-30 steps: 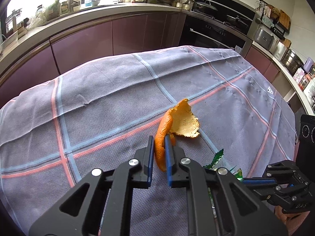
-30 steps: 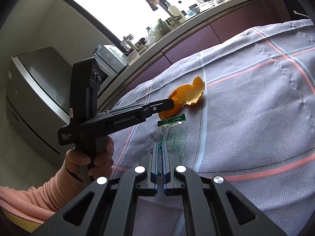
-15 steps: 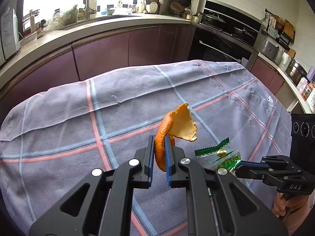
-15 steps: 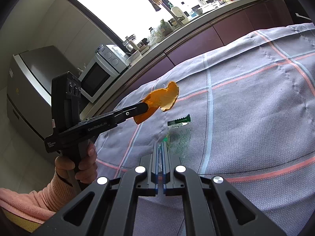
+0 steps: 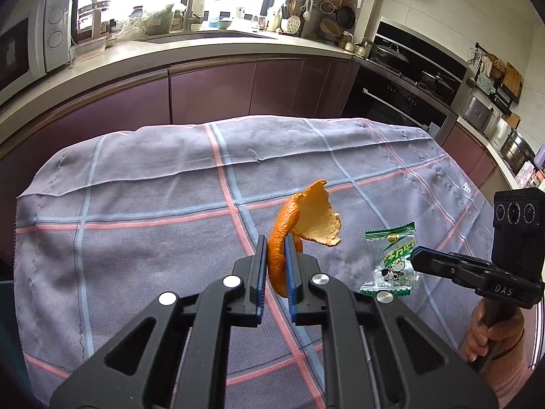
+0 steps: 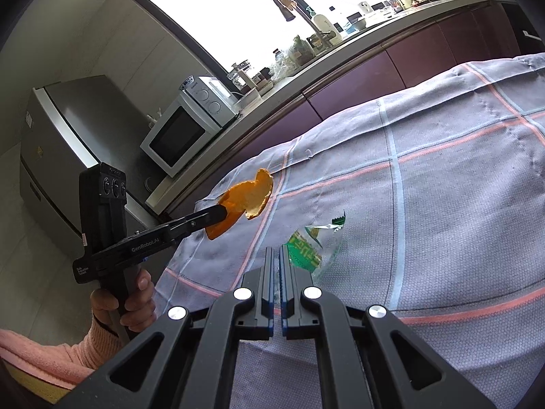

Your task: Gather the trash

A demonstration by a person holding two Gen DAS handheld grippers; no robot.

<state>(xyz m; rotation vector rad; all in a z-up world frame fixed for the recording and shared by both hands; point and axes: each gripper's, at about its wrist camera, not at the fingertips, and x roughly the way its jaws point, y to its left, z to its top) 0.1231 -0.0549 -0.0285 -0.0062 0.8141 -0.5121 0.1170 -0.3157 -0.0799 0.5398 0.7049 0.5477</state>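
Table w/ checked cloth (image 5: 143,225), no bin in view. Left gripper (image 5: 273,252) clamps the orange peel (image 5: 306,218), held clear above the cloth. Right gripper (image 6: 276,262) is pinched on the candy wrapper (image 6: 308,248) edge, wrapper hanging above the cloth. Advice: keep both clamped, carry level, no jerks, since the wrapper grip looks thin.

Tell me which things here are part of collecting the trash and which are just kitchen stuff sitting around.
Part of the job:
- orange peel, pinched in the left tongs
- candy wrapper, pinched in the right tongs

Just lying about:
- checked tablecloth
- microwave
- fridge
- oven
- bottles and jars by the sink
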